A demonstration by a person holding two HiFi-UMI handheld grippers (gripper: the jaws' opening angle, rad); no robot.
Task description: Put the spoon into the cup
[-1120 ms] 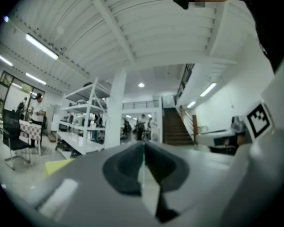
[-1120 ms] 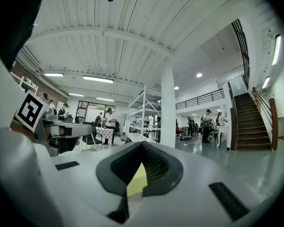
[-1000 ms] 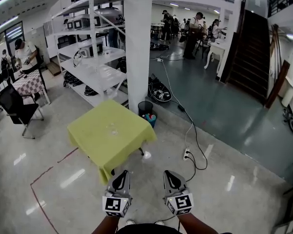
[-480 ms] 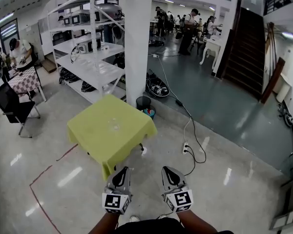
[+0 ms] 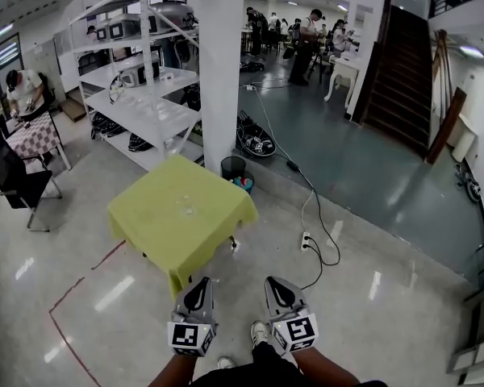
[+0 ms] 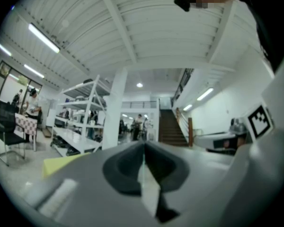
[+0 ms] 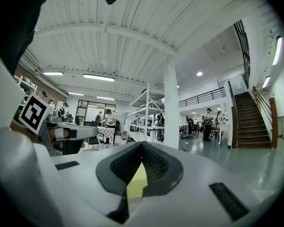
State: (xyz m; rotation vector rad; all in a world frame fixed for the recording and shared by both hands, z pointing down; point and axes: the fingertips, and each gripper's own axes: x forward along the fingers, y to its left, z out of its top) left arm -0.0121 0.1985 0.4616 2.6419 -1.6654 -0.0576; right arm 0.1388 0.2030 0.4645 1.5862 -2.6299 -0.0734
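Note:
A small table under a yellow-green cloth [image 5: 177, 216] stands ahead of me on the shiny floor. A small clear thing [image 5: 187, 210] lies near the cloth's middle, too small to tell as a cup or a spoon. My left gripper [image 5: 200, 287] and right gripper [image 5: 276, 285] hang side by side at the bottom of the head view, short of the table and pointing level towards it. Both are shut with nothing between the jaws. In the left gripper view the left gripper [image 6: 144, 148] shows its pads meeting; the right gripper [image 7: 141, 148] looks the same in its own view, with the yellow cloth [image 7: 136, 183] seen behind the pads.
A white pillar [image 5: 219, 71] and white shelving [image 5: 141, 95] rise behind the table, with a black bin [image 5: 232, 168] at the pillar's foot. A cable and power strip [image 5: 306, 240] lie on the floor to the right. A black chair [image 5: 16, 185] stands at left. People stand far back.
The view has crept forward, so the table sits a little nearer and the person's shoes now show between the grippers. Both grippers stay shut and side by side.

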